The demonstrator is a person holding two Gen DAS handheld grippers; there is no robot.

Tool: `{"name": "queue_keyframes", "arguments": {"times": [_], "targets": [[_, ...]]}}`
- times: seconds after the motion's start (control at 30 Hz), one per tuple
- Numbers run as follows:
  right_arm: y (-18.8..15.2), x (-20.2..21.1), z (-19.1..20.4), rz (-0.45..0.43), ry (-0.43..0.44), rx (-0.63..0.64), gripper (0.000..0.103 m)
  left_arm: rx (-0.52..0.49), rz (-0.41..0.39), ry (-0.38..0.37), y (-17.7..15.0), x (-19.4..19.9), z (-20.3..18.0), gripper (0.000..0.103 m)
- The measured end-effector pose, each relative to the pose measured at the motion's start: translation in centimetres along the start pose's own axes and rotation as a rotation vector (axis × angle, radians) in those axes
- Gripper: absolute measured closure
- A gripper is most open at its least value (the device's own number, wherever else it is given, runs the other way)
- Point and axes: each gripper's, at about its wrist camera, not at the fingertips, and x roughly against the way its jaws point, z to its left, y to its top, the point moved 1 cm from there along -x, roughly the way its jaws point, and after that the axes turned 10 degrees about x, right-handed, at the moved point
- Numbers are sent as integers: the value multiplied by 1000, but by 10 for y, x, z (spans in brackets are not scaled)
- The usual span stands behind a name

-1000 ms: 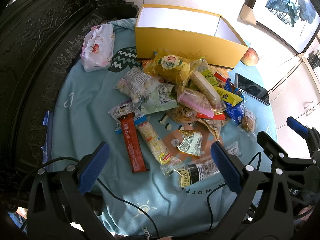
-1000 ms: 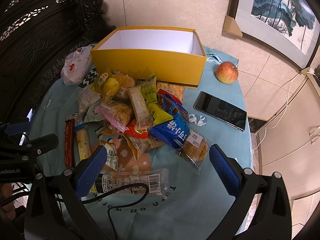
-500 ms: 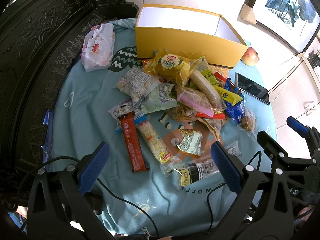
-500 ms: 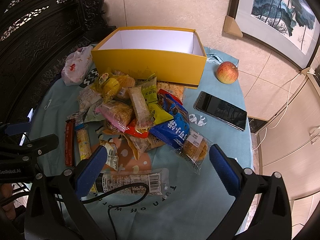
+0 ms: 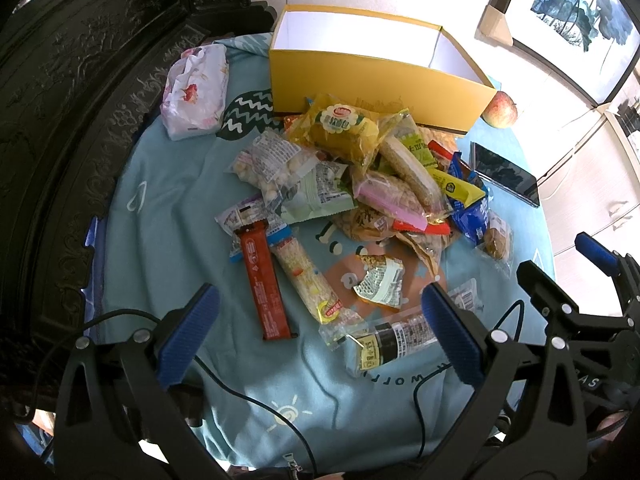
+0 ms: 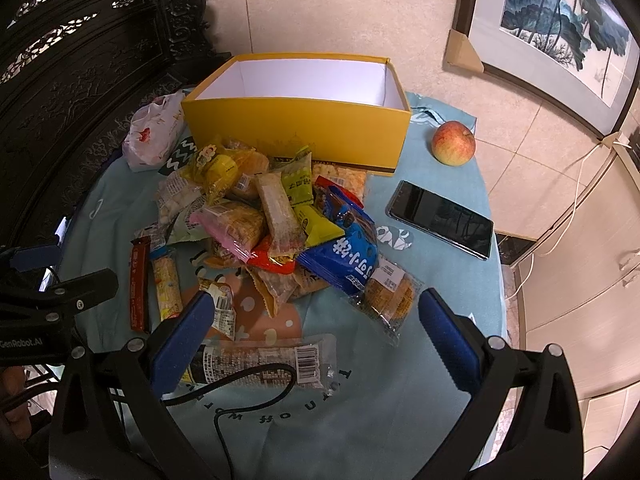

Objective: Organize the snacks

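With both the left hand-held gripper (image 5: 320, 332) and the right hand-held gripper (image 6: 316, 332) spread and empty over the surface (image 6: 400, 400), best to pinch mid-length the light, crinkly, slippery snacks (image 6: 276, 216) (crushable) heaped before the empty yellow box (image 6: 296, 124).

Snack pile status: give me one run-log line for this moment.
phase: pre-grasp | left gripper: open, empty | right gripper: open, empty | snack pile: on cloth | yellow box: open, no snacks visible inside
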Motion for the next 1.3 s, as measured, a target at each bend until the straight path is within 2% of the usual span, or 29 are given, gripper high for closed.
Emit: {"name": "queue_keyframes", "arguments": {"times": [0.23,0.43,0.53,0.63,0.73,0.87,1.0,1.17,1.23,1.3], "targets": [[-10,-10,-23,21,-9,-27,1,36,24,-31,3,-17,18,2],[-19,-23,-32,18,-50,15,1,77,121,-36,-1,-54,36,2],[-27,-44,-27,68,-34,108,1,37,151,-21,-6,-68,37,2],[-36,-60,-28,115,-16,119,1,17,203,-3,-9,-85,39,2],[-38,-68,-33,147,18,93,1,77,252,-17,-10,-95,46,2],[-30,-74,-31,140,46,113,1,149,263,22,1,-102,61,2],[-21,-79,-25,126,85,138,1,258,325,45,1,-113,82,3],[-16,-90,-24,145,116,143,1,299,379,79,-6,-130,98,23],[-13,-93,-27,155,124,134,1,296,374,90,-6,-133,101,24],[-10,-94,-27,158,132,130,1,252,354,126,-3,-134,97,24]]}}
